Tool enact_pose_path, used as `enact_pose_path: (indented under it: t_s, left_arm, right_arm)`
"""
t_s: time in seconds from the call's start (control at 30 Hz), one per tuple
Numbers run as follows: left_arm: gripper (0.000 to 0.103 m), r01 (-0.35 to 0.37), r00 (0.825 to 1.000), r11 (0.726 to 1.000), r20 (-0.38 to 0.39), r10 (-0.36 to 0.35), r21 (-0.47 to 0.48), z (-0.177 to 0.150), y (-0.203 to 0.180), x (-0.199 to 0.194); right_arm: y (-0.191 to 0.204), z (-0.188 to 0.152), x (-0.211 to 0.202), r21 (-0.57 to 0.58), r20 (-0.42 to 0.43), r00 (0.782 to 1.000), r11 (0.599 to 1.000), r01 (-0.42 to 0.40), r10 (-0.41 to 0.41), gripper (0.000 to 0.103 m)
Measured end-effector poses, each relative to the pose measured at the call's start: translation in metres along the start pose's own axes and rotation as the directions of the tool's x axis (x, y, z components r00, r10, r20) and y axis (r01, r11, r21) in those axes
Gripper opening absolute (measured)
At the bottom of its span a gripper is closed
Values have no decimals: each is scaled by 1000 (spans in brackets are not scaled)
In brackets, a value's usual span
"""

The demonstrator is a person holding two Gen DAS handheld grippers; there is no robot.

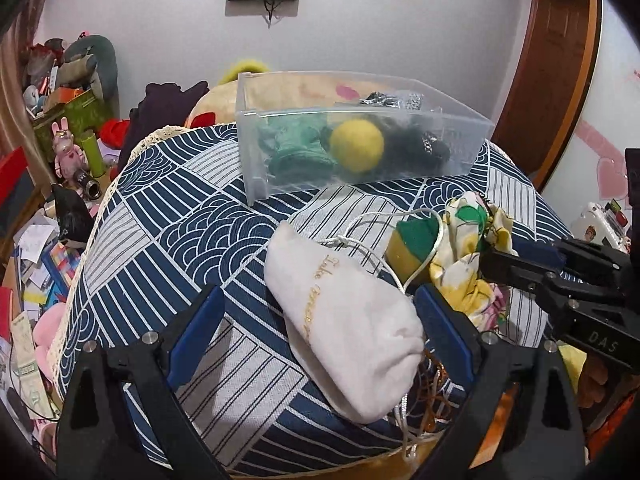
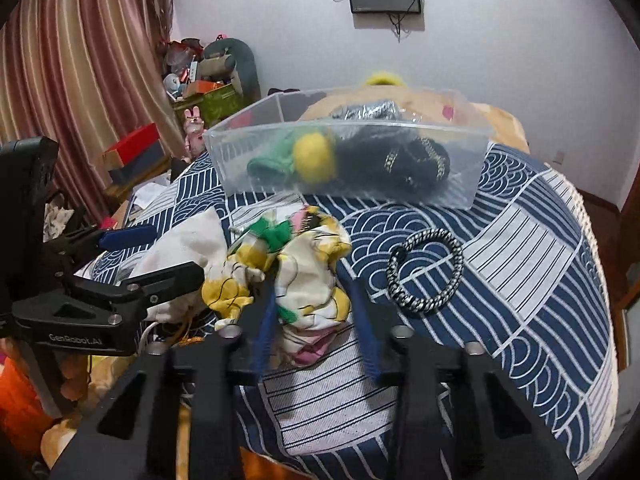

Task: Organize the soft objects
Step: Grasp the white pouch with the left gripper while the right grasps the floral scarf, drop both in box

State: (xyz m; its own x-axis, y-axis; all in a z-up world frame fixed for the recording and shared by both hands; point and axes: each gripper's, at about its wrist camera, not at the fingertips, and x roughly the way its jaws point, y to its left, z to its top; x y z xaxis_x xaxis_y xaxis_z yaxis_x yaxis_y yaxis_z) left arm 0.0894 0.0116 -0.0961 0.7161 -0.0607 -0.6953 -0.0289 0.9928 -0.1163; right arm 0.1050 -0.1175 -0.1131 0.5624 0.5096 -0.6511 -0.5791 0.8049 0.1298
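Only in the left wrist view: gold script stitched along the off-white drawstring fabric pouch, its white cord looping far over a green-and-yellow sponge-like block. Only in the right wrist view: a black-and-silver braided ring lying flat to the right of the crumpled cloth, well apart from the bin.

Left tongs released, spread wide to either side of the pouch; right pad just beside the pouch's near end, left pad apart from it. Right tongs clenched on the crumpled white, yellow and green floral cloth, fabric bulging up between the blue pads. Seen from the left camera, entering from the right with tips at the same cloth.

Clear rectangular plastic bin open-topped at the far side of the counter. Inside: a green knitted piece at the left, a fuzzy yellow ball in the middle, a black soft item with gold chain trim at the right, something dark and glittery behind, too blurred to identify.

Counter draped in navy-and-white cloth printed with wave arcs and stripes, lace along the edge. Pouch, block and floral cloth all on the near half, outside the bin.
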Motion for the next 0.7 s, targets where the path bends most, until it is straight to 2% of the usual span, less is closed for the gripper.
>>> enact_pose_path:
  t_s: [0.1, 0.23, 0.37, 0.43, 0.57, 0.7]
  left_arm:
    - [95, -1, 1000, 1000, 14, 1, 1, -1, 0, -1]
    - [77, 44, 999, 999, 10, -44, 0, -3, -1, 0]
    - [67, 109, 994, 994, -15, -109, -7, -5, -3, 5]
    - [63, 119, 993, 993, -12, -120, -5, -6, -5, 4]
    - [39, 135, 991, 991, 2, -135, 8, -7, -10, 0]
    - [29, 115, 993, 992, 31, -116, 43, -6, -17, -9]
  right_arm:
    - [-1, -1, -3, 4, 12, 1000, 1000, 5, -5, 18]
    - [-1, -1, -12, 11, 46, 999, 1000, 14, -15, 14]
    - [-5, 1, -22, 24, 82, 996, 999, 28, -30, 13]
    - [-7, 3, -28, 32, 101, 994, 999, 34, -37, 13]
    - [-9, 7, -34, 42, 126, 991, 998, 38, -43, 13]
    - [-9, 9, -41, 43, 150, 987, 998, 53, -58, 13]
